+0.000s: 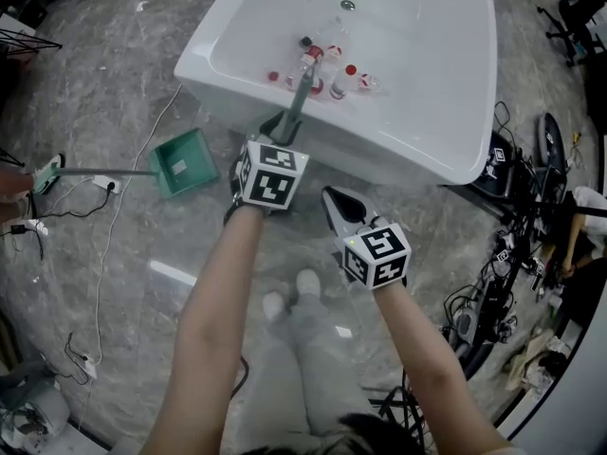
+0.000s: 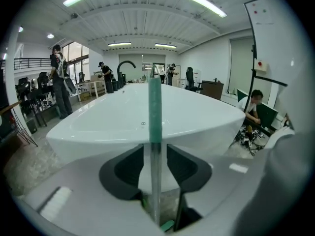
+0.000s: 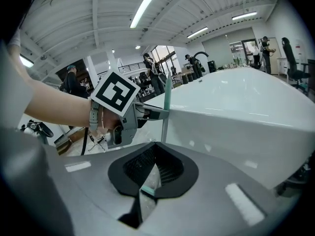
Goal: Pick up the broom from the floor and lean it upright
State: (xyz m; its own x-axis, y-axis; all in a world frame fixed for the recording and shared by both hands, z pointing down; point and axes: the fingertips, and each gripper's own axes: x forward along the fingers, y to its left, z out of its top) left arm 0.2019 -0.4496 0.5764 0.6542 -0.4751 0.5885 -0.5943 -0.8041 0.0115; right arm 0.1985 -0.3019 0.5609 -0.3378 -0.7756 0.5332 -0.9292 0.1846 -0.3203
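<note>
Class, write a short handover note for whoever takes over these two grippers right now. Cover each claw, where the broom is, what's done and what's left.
The left claw is open around the broom, its pads clear of the handle.
The right claw is shut and empty, off to the right and touching nothing.
The broom stands upright against the near edge of the bathtub; its head is hidden.
Done: the broom is off the floor and stood up.
Left: probably just draw the left claw back without knocking the handle, then check the lean holds.
</note>
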